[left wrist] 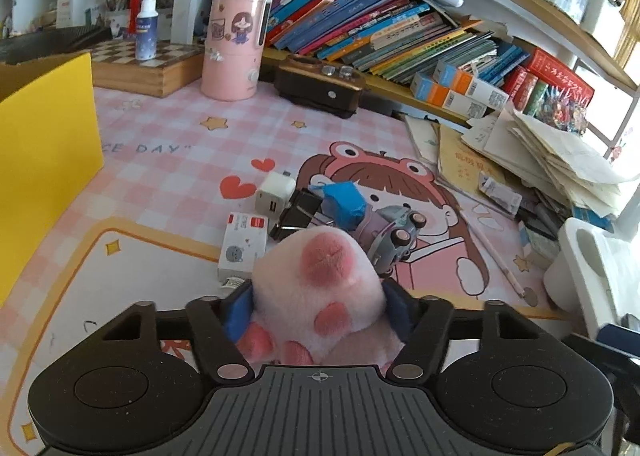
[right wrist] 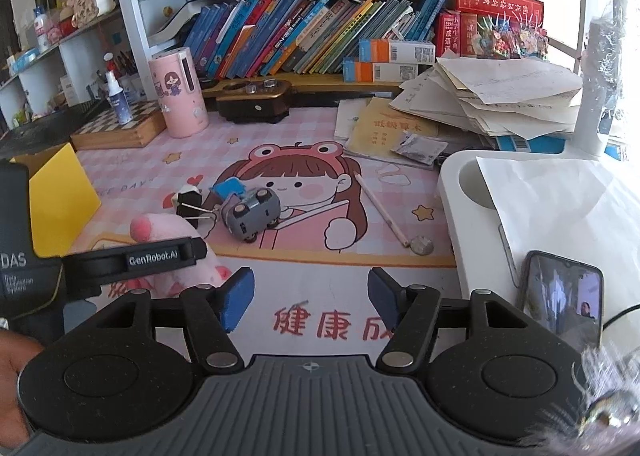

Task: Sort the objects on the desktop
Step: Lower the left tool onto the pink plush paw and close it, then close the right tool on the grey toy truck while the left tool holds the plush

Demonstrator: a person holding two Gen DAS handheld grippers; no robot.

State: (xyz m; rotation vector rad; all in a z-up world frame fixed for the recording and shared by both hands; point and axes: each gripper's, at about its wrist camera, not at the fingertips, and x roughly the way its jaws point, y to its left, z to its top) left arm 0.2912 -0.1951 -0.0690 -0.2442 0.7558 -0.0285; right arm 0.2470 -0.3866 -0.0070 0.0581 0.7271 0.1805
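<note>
My left gripper is shut on a pink plush paw toy, held low over the desk mat; the toy also shows in the right wrist view under the left gripper's body. Just beyond it lie a white eraser box, a white charger cube, a black binder clip, a blue block and a grey toy car. The car and clip show in the right wrist view. My right gripper is open and empty above the mat's front edge.
A yellow box stands at the left. A pink cylinder, chessboard box and dark brown device line the back. Papers pile at right, with a white tray, phone, pencil and coin.
</note>
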